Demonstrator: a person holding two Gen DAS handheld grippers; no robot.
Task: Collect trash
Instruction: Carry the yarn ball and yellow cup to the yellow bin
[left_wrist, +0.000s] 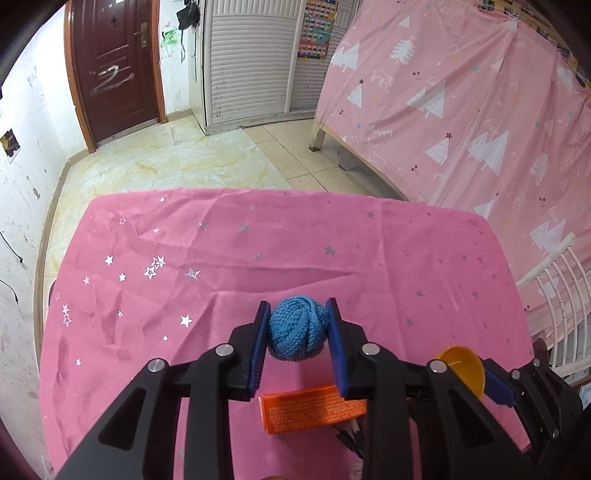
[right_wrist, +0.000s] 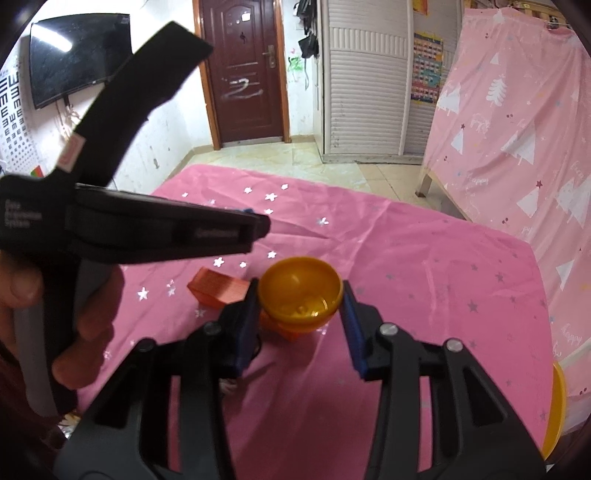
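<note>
1. Left claw (left_wrist: 297, 334) is clenching a blue yarn ball (left_wrist: 297, 332), both pads pressing its sides; the ball is sitting just above the pink-covered bench (left_wrist: 258, 240).
2. Right claw (right_wrist: 300, 312) is gripping a small orange bowl (right_wrist: 299, 291) across its rim, mouth facing up, just over the bench cloth.
3. An orange box (left_wrist: 314, 410) is lying flat on the bench, below and between the left claw's fingers, touching neither claw.
4. Judgement on the step in hand: both pieces are being lifted clear. Doing it well likely means keeping the squeeze steady on the soft ball, which could deform and slip, and holding the bowl level so it is not twisting out of a rim-only grip.
5. Also worth minding: the two claws are working close together, so raising them apart should avoid a knock.
6. Count: one yarn ball, one held bowl, one box. A yellow curved edge (right_wrist: 556, 406) is showing at the right wrist view's margin; I cannot tell what it is.
7. No bin is showing in either view.
</note>
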